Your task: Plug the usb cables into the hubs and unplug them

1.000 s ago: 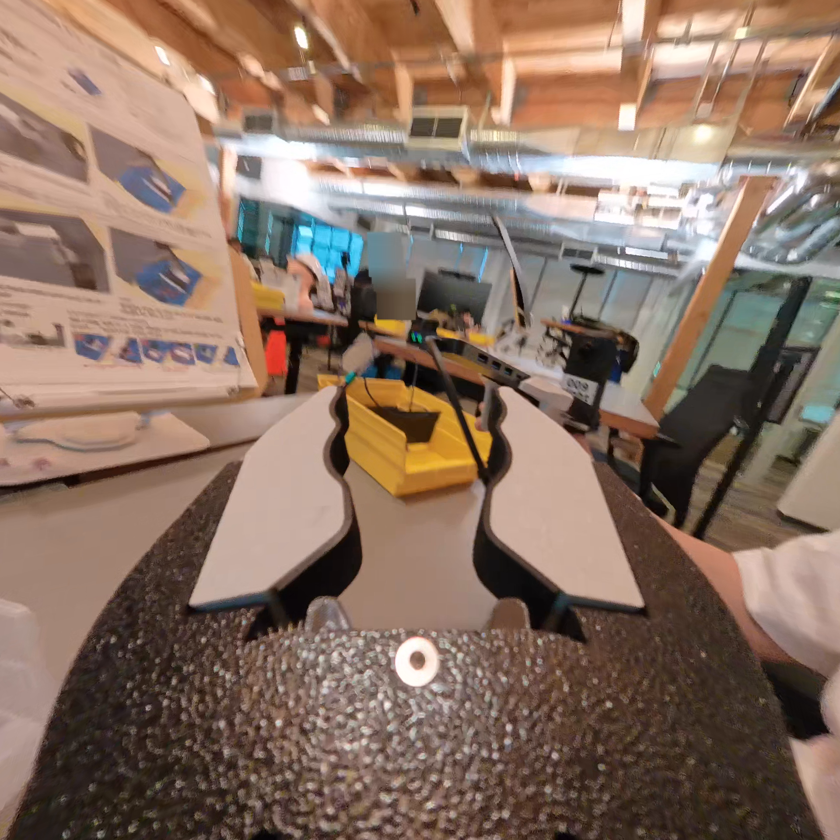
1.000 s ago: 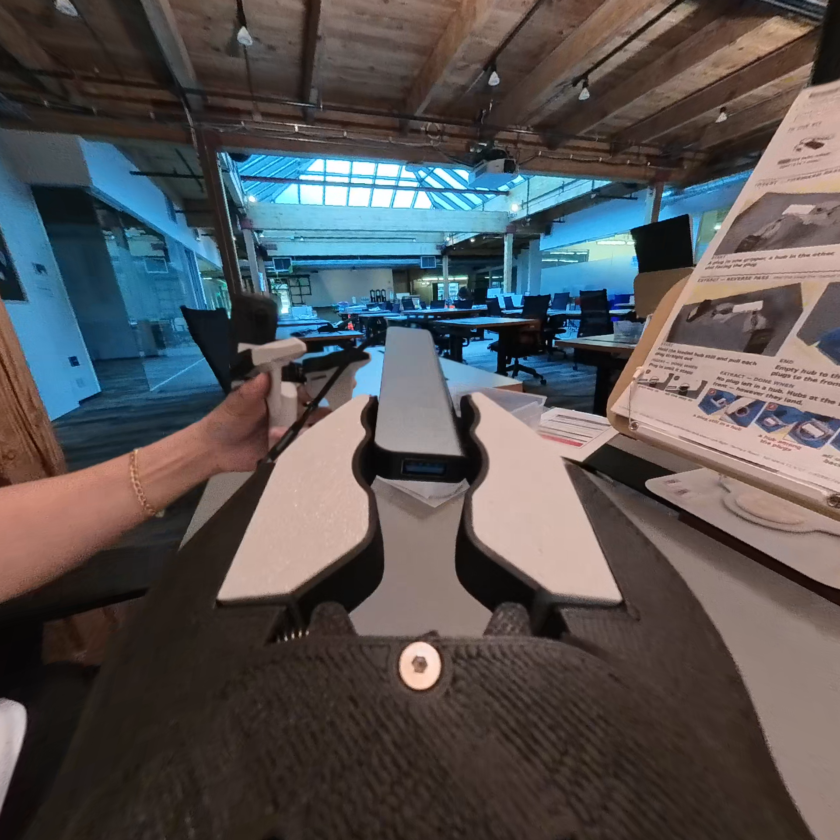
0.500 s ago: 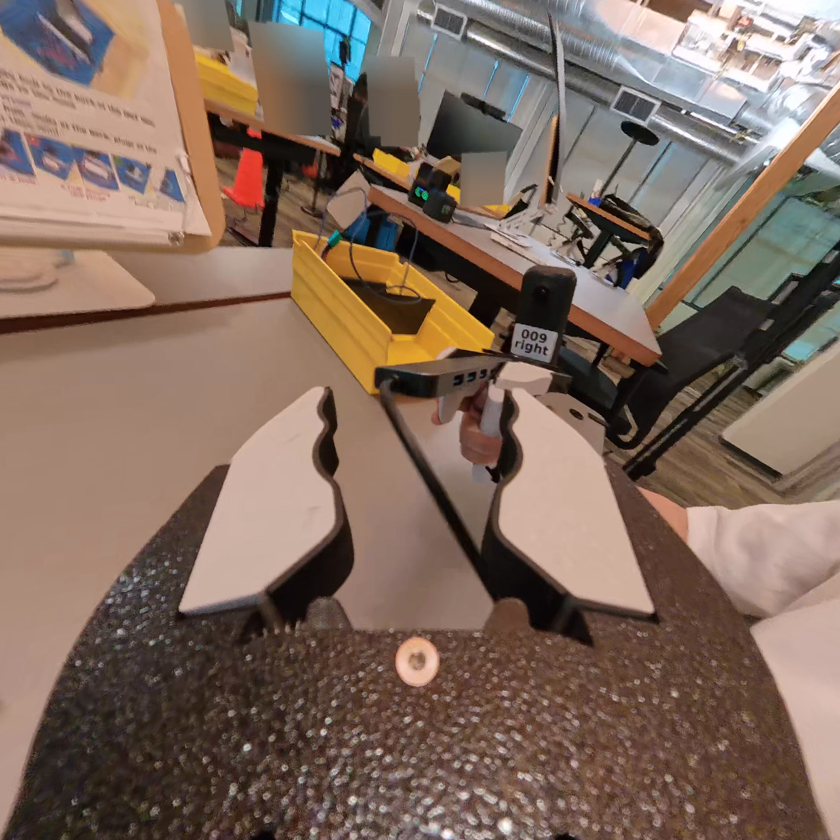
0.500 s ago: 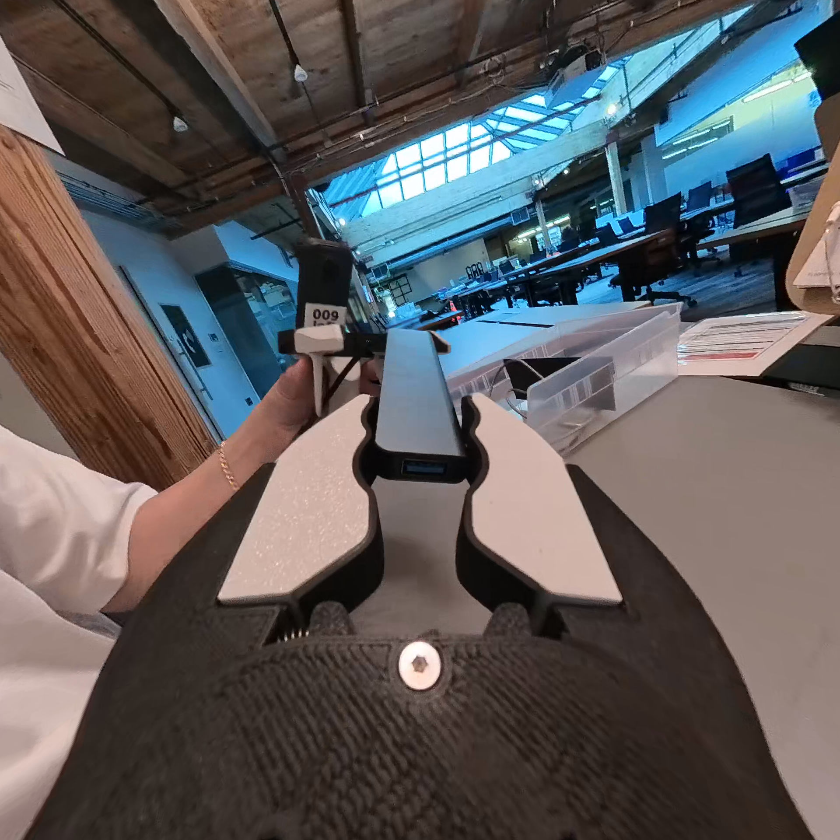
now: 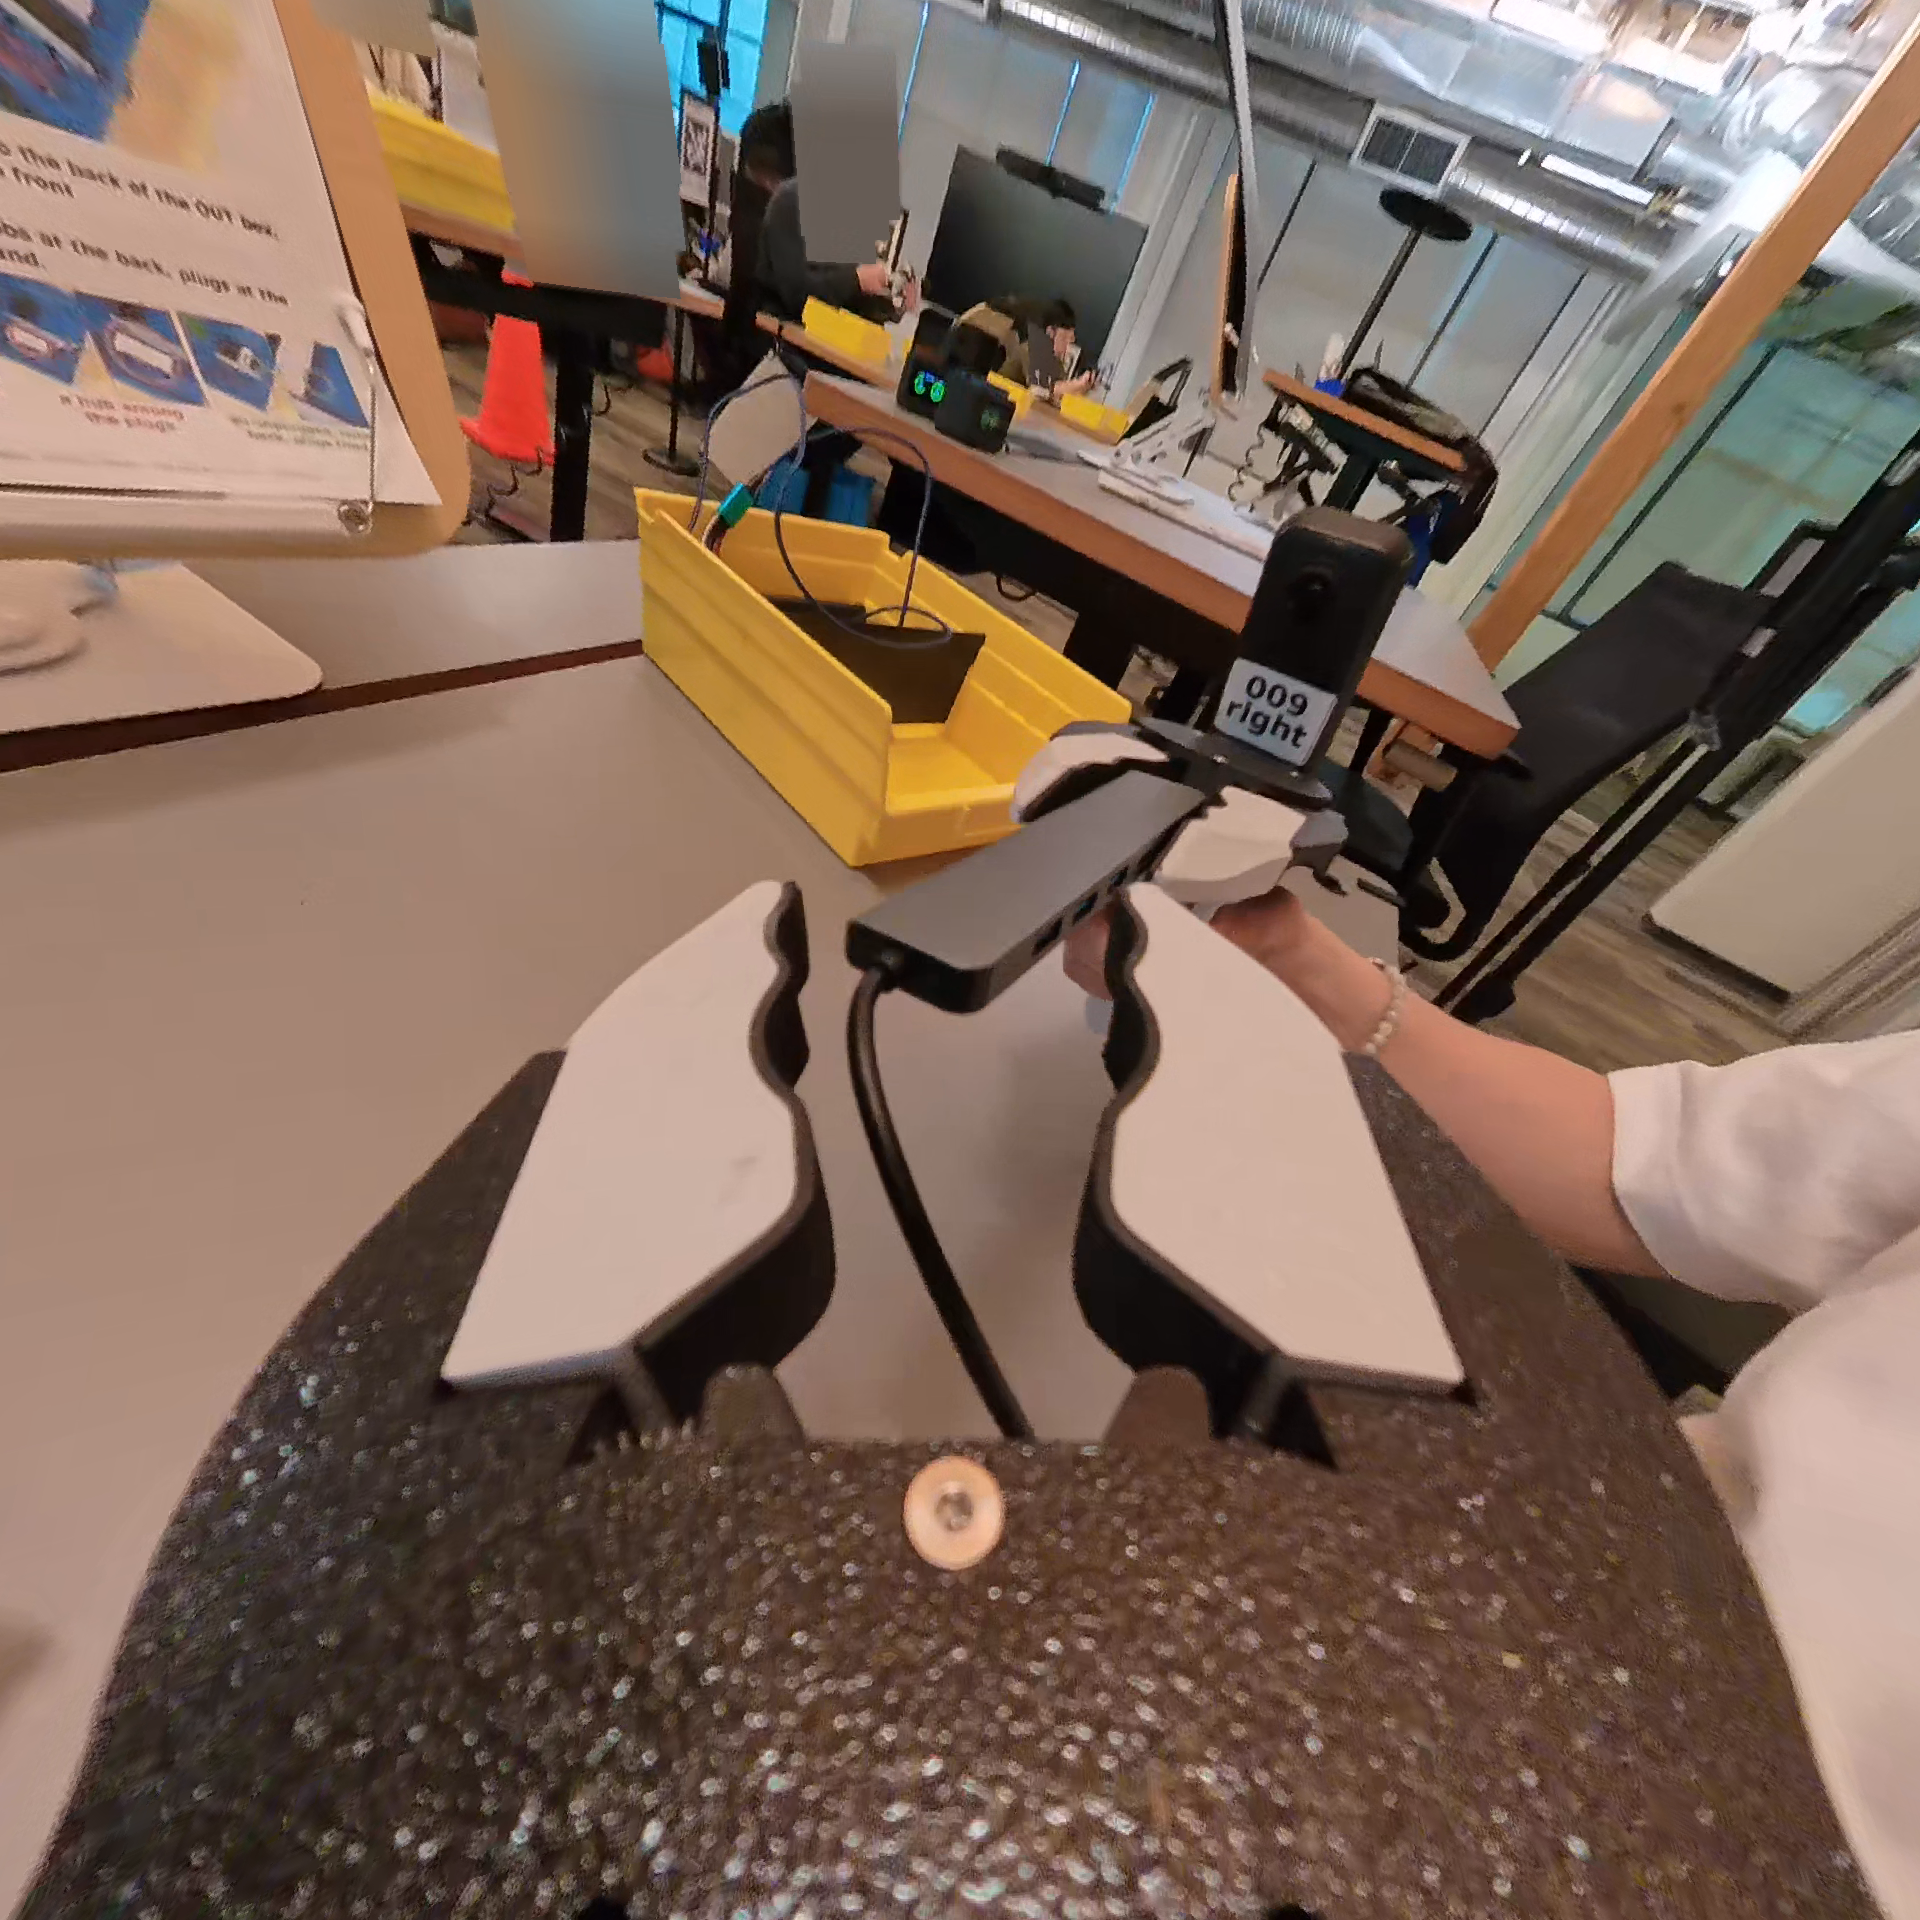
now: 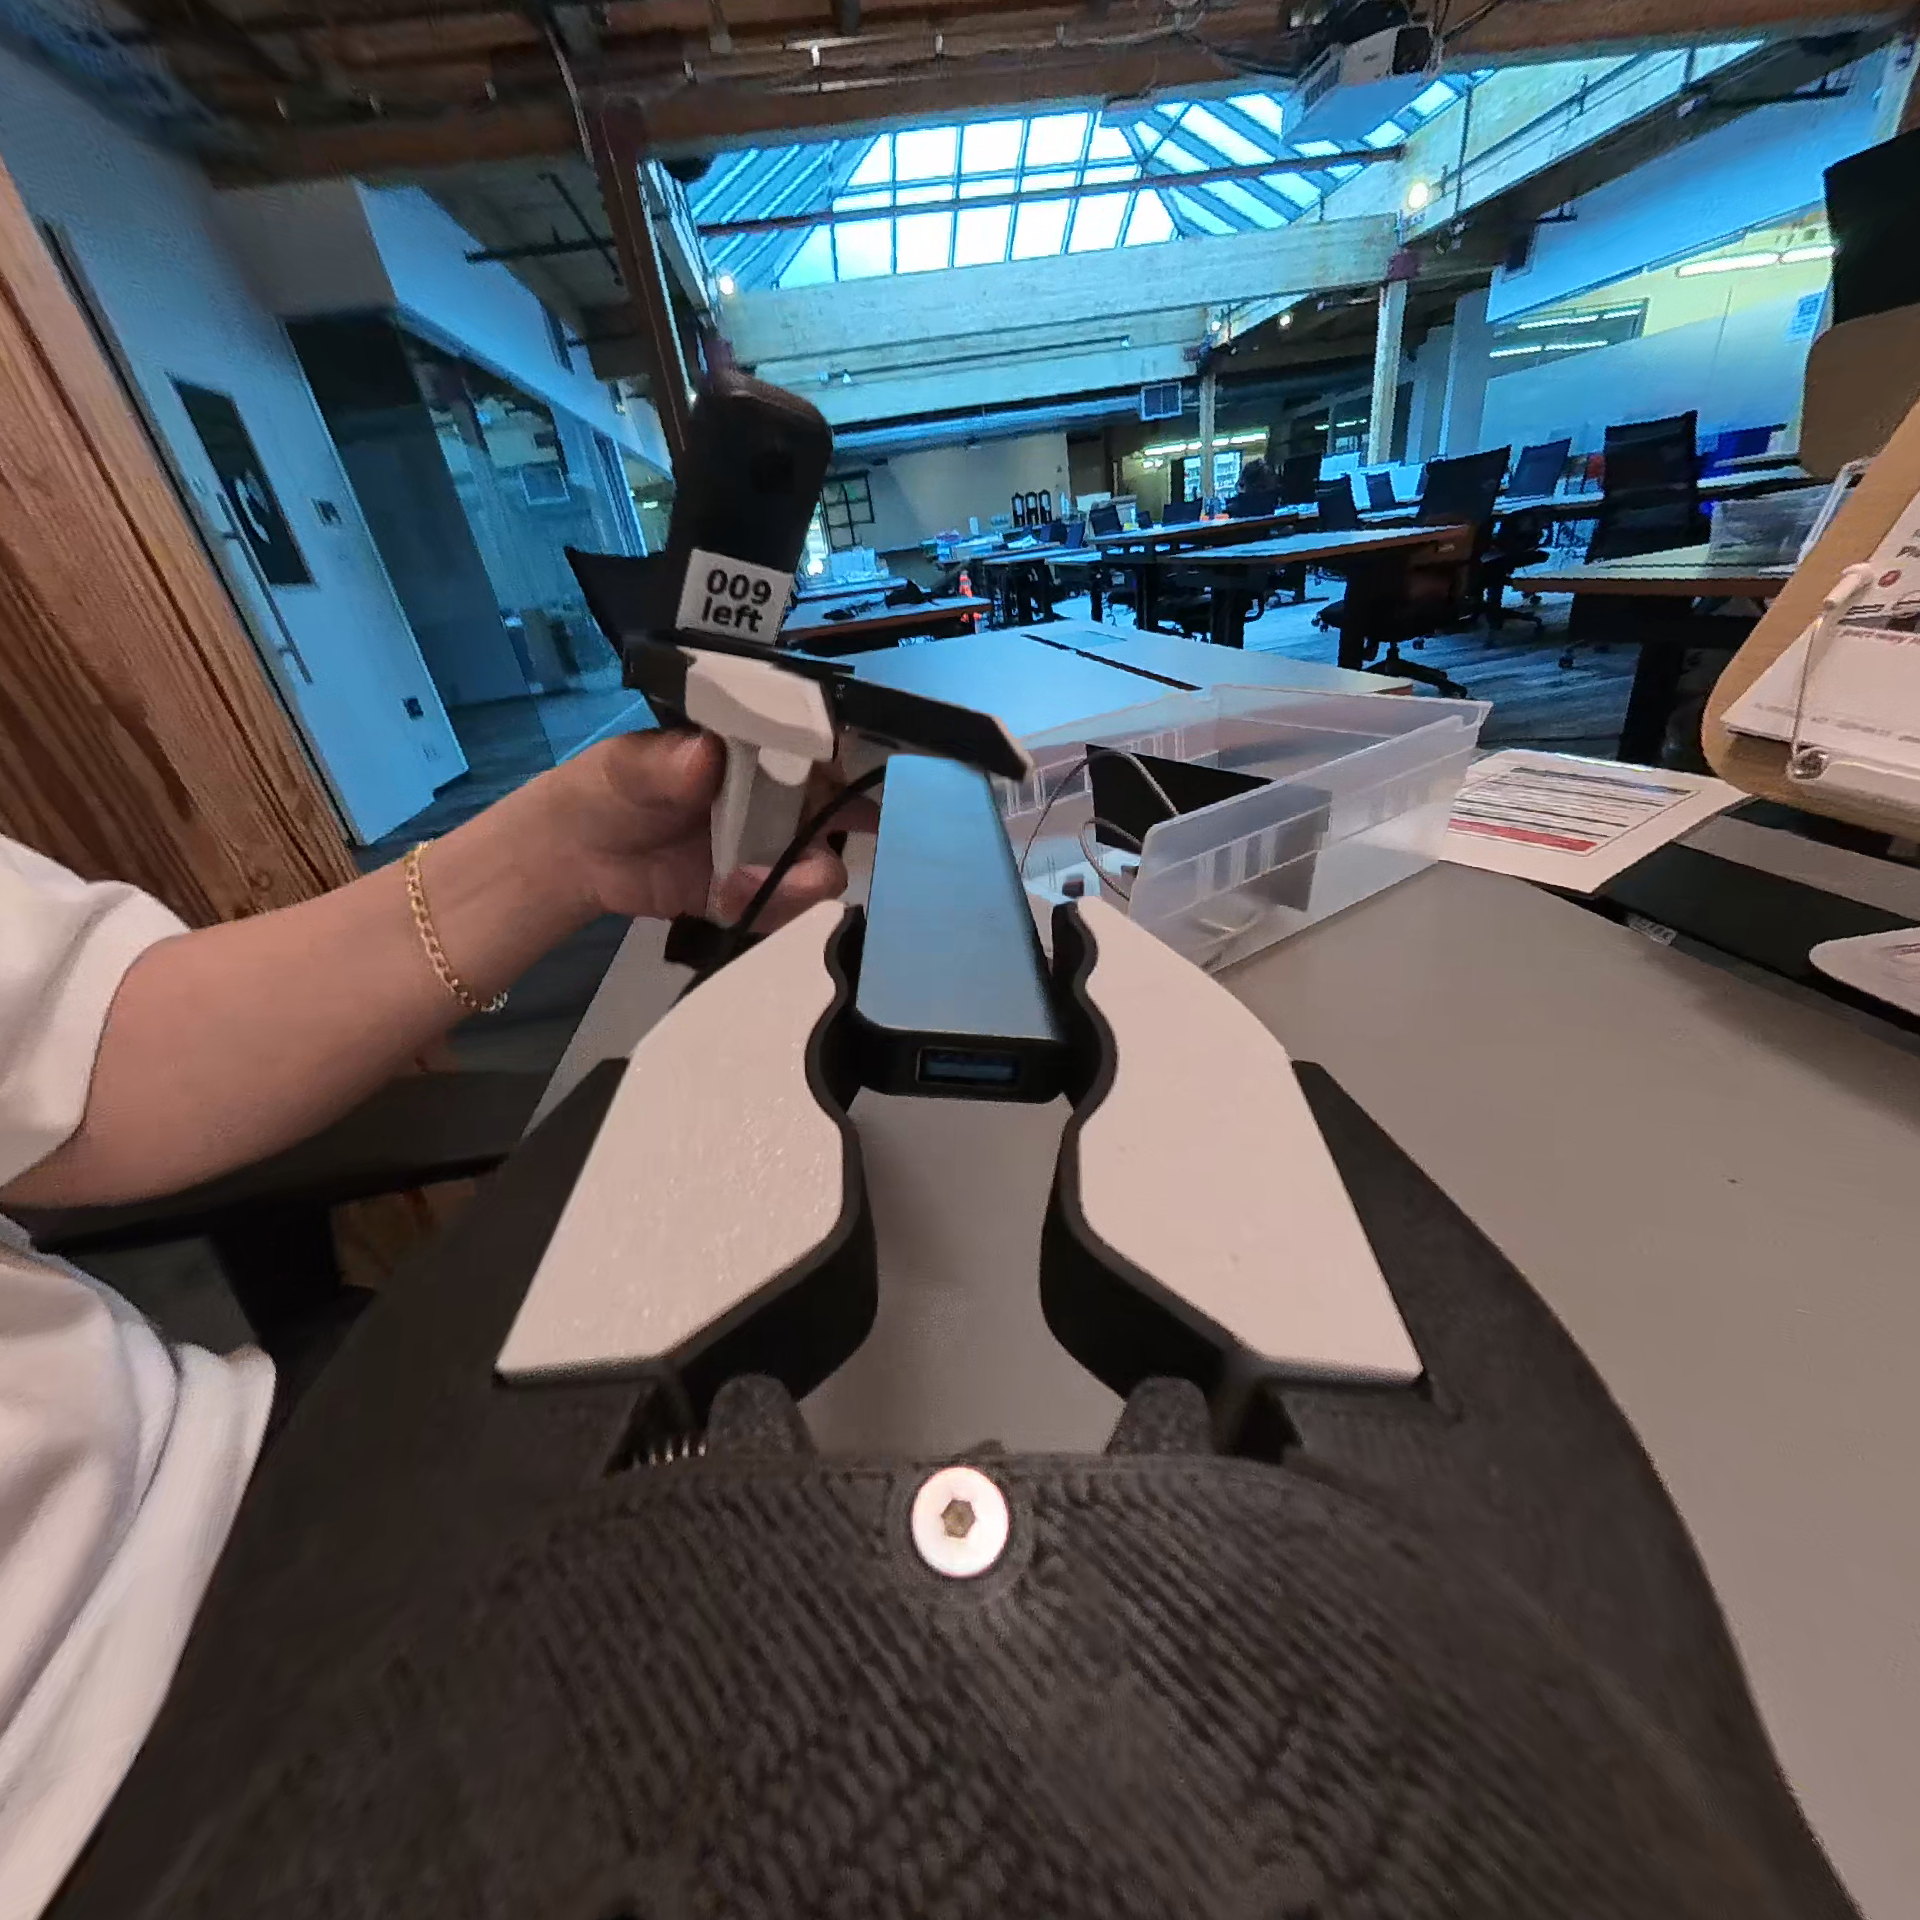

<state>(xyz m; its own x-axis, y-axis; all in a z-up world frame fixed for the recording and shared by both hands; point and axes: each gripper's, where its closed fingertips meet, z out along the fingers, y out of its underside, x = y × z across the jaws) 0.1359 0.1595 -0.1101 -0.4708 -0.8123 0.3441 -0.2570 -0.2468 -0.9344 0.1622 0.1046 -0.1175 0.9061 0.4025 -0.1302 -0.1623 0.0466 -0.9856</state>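
We pinch the hub [image 6: 951,914] in our right tool [image 6: 956,997], left tool [image 5: 951,997] spread around its cable [image 5: 914,1195]; next we likely grip that cable.

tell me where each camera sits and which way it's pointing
Left wrist view: sits on the left gripper, looking along its open fingers over the grey table toward a yellow bin; a bare forearm and white sleeve show at right.
Right wrist view: sits on the right gripper, looking the opposite way toward a clear bin; a hand and sleeve show at left.
Shared: the dark hub clamped in the right gripper, its black cable, and each view shows the other gripper.
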